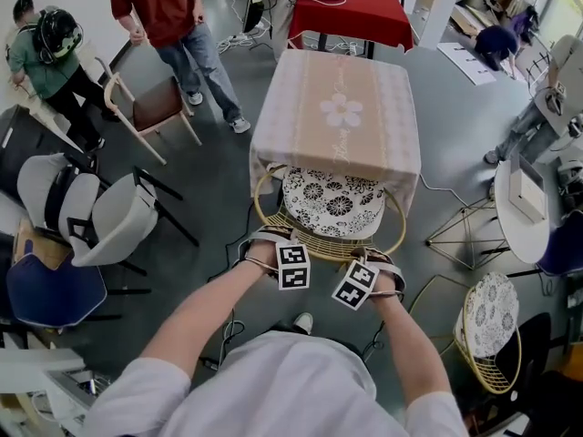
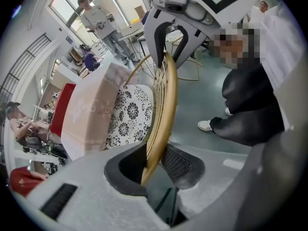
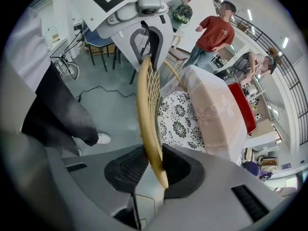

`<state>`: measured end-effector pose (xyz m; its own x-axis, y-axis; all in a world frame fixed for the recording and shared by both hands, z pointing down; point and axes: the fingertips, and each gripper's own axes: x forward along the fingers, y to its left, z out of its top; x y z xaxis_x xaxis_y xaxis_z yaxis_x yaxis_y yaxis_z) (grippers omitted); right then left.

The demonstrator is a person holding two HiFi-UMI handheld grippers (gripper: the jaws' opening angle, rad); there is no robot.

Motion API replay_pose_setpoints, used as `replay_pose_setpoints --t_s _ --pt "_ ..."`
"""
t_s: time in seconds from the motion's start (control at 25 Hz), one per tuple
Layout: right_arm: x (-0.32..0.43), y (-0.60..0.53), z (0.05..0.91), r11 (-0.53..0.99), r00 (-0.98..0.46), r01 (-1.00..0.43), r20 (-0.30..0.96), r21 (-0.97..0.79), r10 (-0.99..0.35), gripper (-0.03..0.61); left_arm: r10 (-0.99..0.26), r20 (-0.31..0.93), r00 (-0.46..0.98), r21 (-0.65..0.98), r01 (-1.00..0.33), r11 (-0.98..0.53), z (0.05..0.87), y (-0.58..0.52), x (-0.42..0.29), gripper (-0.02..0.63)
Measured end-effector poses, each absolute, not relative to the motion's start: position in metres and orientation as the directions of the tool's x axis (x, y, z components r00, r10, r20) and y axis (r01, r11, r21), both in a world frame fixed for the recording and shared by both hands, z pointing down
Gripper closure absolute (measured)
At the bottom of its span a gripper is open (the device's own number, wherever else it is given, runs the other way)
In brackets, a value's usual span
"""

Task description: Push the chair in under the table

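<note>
The right gripper [image 3: 156, 170] has its jaws clamped on the golden back rim of the wicker chair [image 3: 144, 100]. The rim runs from 6 o'clock up to 12, where the left gripper [image 3: 148, 47] also straddles it. The chair's black-and-white floral cushion [image 3: 179, 121] sits just right of centre against the table's pink cloth [image 3: 216, 109] at 3 o'clock, and a person in a red shirt [image 3: 214, 32] stands at 1 o'clock.

We see the chair [image 1: 323, 242] framed in glossy golden metal wire, its cushion [image 1: 332, 203] of printed cloth, the table [image 1: 310, 89] draped in matt pale cloth, and the floor [image 1: 219, 198] smooth.
</note>
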<state>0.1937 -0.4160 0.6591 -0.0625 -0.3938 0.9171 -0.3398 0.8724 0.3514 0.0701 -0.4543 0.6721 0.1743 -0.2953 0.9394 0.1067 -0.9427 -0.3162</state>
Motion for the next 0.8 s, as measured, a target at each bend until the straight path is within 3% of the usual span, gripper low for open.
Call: replay_pose_setpoints --t_s 0.56,0.8 --pt "0.204 -0.433 0.66 0.872 -0.054 -0.329 0.915 0.362 -0.4 0.5 -0.292 0.936 0.194 -0.314 0.091 -0.945 0.674 -0.469 0.08 0.523" --pt "0.2 -0.43 0.652 0.857 -0.053 -0.354 0.906 0.376 -0.42 0.49 -0.32 0.922 0.219 -0.334 0.026 -0.942 0.67 -0.467 0.08 0.51"
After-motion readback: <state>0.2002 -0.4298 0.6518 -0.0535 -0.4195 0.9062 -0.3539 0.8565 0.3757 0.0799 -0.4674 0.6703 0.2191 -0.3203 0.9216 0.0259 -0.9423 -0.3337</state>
